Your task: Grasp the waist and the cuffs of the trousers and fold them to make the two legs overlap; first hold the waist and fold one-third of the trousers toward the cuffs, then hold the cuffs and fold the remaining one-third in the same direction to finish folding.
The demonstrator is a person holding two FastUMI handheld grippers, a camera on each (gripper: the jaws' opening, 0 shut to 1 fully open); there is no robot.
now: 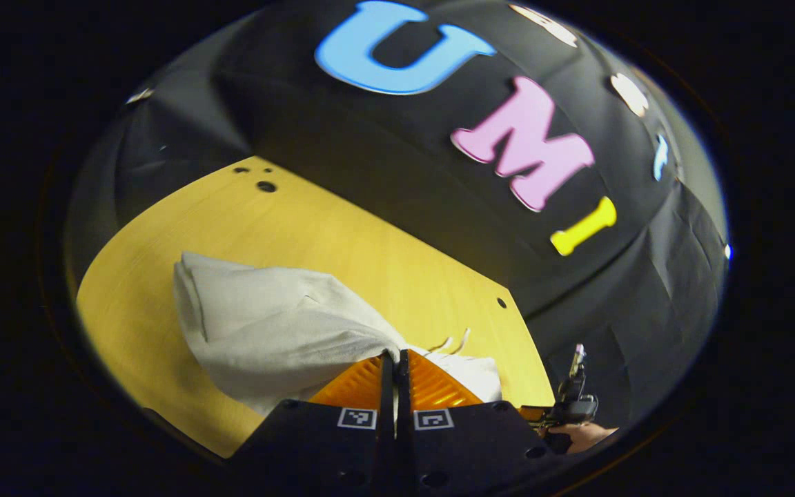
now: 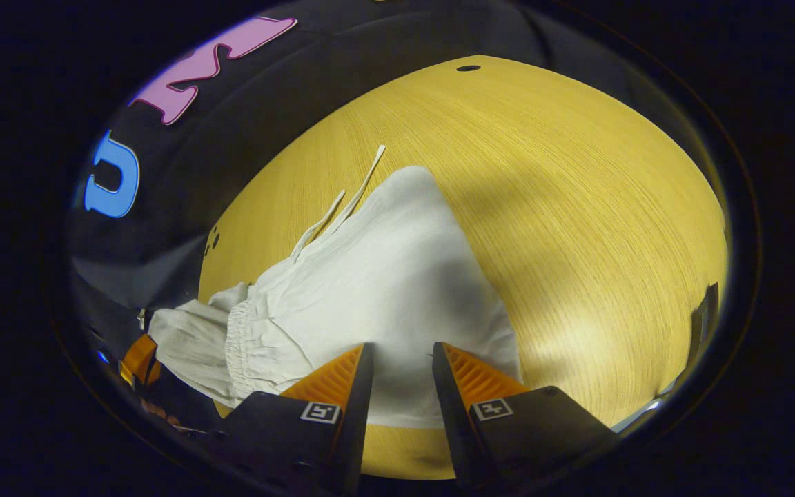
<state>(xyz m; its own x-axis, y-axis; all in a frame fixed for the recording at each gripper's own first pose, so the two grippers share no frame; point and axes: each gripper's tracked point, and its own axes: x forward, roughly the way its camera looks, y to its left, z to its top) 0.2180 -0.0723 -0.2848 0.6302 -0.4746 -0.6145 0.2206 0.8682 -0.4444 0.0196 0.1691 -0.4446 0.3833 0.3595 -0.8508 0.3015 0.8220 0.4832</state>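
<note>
The white trousers [image 1: 266,324] lie bunched on the yellow wooden table [image 1: 342,235]. My left gripper [image 1: 395,355] is shut, both fingers pinching a gathered fold of the cloth near the waist, which is pulled up into a peak. In the right gripper view the trousers [image 2: 384,276] spread ahead, with the elastic waistband [image 2: 239,331] at the left and two drawstrings [image 2: 356,186] trailing across the table. My right gripper [image 2: 403,352] stands open just above the near edge of the cloth, fingers apart. At the lower left the left gripper [image 2: 139,359] holds the waist end.
The table [image 2: 577,207] has small holes [image 1: 266,186] near its far corners and bare wood to the right of the trousers. The black cloth wall [image 1: 370,138] rises close behind it. A hand [image 1: 580,435] holds the right gripper [image 1: 573,400] off the table's right edge.
</note>
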